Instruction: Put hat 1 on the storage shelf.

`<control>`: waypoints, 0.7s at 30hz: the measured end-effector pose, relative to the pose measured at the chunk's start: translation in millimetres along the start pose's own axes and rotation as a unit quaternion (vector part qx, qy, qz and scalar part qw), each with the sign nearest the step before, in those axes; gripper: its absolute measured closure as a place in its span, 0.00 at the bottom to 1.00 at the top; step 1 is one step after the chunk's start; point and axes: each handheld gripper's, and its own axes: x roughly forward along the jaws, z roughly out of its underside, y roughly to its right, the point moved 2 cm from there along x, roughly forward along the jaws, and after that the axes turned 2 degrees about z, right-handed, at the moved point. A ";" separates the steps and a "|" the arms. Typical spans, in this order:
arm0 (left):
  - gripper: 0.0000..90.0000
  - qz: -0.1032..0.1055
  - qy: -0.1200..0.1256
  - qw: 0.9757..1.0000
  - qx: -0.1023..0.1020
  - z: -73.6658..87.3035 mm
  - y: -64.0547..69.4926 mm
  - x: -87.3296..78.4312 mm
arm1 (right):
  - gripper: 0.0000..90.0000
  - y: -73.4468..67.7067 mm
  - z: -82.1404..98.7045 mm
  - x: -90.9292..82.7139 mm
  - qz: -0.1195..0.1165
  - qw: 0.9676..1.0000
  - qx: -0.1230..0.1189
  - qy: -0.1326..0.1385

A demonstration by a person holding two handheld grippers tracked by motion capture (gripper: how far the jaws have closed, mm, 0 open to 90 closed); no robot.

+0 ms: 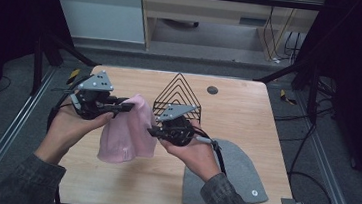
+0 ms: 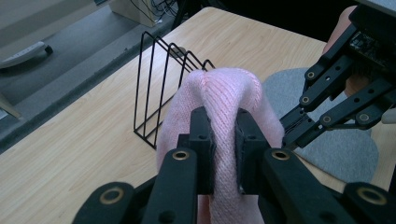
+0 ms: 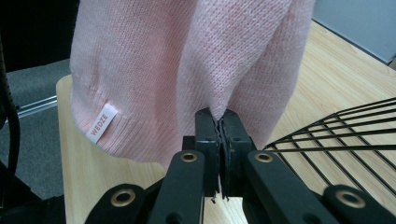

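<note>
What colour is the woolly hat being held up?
The hat is pale pink, clearest in the right gripper view.

- I see the hat [image 1: 128, 129] hanging above the table [image 1: 248, 113], between my left tongs [image 1: 127, 107] and right tongs [image 1: 150, 131].
- Left tongs pinch its top; right tongs pinch its side.
- The rack [image 1: 178, 98] stands behind the hat.
- A second hat [image 1: 234, 175] lies on the table, to the right, nearer me.
</note>
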 end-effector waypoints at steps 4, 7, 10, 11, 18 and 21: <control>0.89 0.000 0.000 1.000 -0.001 -0.8 -0.2 0.9 | 0.98 0.9 0.5 -0.4 0.000 1.000 0.004 0.000; 0.89 -0.003 0.002 1.000 -0.002 -4.7 0.8 2.7 | 0.90 0.3 -0.1 1.6 -0.002 1.000 0.008 0.005; 0.89 -0.004 0.002 1.000 0.000 -8.0 2.1 3.1 | 0.73 0.4 -2.1 2.3 0.002 1.000 0.018 0.012; 0.89 -0.004 0.003 1.000 0.000 -9.9 3.0 3.2 | 0.68 0.7 -3.3 2.6 0.004 1.000 0.024 0.015; 0.89 -0.003 0.014 1.000 0.007 -25.7 5.1 -1.6 | 0.94 4.9 -14.7 -8.4 0.015 1.000 0.016 0.019; 0.88 -0.005 0.019 1.000 0.012 -31.4 1.9 -4.3 | 0.95 10.4 -24.2 -22.4 0.023 0.999 0.011 0.024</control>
